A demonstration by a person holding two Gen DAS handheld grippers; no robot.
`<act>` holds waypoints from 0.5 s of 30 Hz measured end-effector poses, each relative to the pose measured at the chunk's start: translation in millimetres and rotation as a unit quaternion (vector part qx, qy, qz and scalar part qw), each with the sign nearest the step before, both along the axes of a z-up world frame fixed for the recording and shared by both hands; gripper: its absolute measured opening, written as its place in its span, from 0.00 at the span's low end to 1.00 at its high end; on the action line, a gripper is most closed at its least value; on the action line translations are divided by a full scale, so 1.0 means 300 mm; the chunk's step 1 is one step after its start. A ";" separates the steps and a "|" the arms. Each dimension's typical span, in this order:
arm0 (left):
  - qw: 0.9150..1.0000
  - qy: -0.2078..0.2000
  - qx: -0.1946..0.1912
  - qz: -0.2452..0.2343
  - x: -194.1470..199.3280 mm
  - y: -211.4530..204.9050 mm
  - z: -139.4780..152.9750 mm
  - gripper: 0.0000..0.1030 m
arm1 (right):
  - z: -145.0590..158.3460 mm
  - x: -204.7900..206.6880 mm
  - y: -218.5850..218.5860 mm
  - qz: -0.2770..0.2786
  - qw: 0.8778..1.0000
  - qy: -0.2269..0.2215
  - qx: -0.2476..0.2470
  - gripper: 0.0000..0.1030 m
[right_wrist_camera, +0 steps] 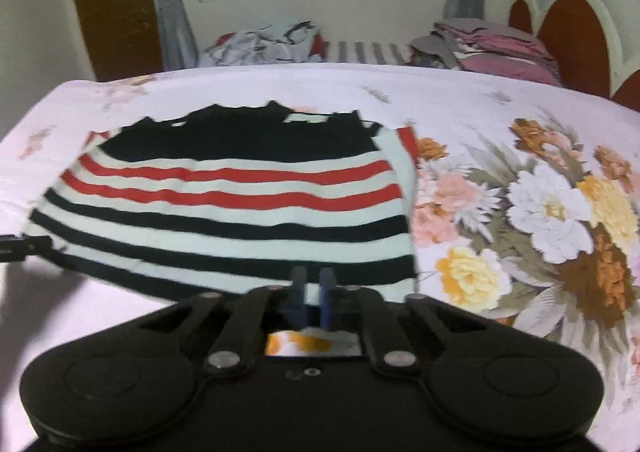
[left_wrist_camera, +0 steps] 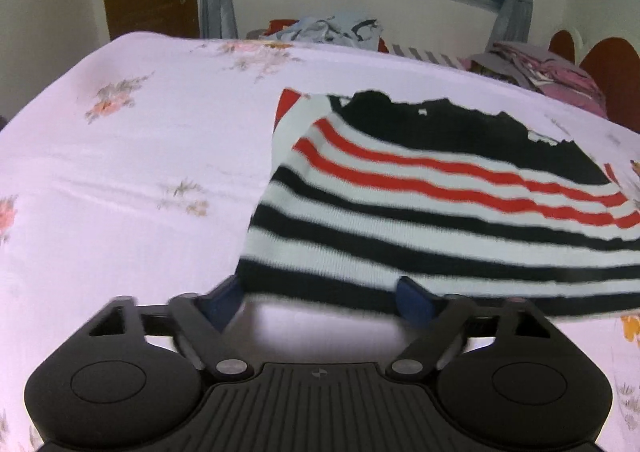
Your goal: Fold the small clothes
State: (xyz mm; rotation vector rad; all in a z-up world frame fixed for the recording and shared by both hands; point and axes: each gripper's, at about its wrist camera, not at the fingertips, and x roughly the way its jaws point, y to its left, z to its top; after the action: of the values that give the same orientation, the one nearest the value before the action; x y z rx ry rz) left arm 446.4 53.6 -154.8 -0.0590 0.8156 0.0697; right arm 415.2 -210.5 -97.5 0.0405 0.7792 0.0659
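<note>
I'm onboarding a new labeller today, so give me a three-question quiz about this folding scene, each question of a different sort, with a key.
1. True or false: the left hand-held gripper has its jaws spread wide at the near hem of the striped sweater.
2. Multiple choice: the right hand-held gripper is A) wide open, B) nearly closed at the sweater's hem, C) out of view.
3. Fill in: the sweater lies on a ____ bedsheet.

Key: 1 true; 2 B; 3 floral. Whether the right jaws actually pinch the fabric cannot be told from the blur.
</note>
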 end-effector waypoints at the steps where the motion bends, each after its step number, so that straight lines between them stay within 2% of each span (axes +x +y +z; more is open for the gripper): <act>1: 1.000 0.005 -0.008 0.005 -0.012 0.006 -0.007 0.71 | 0.005 -0.005 0.012 0.004 1.000 -0.003 0.000 0.05; 5: 0.999 0.003 -0.042 0.020 -0.059 0.024 -0.027 0.69 | 0.005 -0.007 0.033 0.015 1.000 -0.002 0.009 0.05; 7: 0.996 0.000 -0.085 0.031 -0.077 0.045 -0.037 0.67 | 0.004 -0.007 0.045 0.019 1.000 -0.004 0.010 0.05; 11: 0.976 -0.015 -0.203 0.080 -0.072 0.130 -0.066 0.67 | 0.003 0.018 0.061 0.020 0.999 -0.006 0.040 0.05; 15: 0.956 -0.025 -0.272 0.103 -0.023 0.179 -0.103 0.67 | -0.001 0.087 0.094 0.023 0.998 -0.005 0.065 0.05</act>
State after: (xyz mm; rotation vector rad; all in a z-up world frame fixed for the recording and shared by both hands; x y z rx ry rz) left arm 439.4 107.2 -185.7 -0.6661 0.7575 0.0388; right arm 441.2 -182.2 -97.8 0.1466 0.7646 0.1602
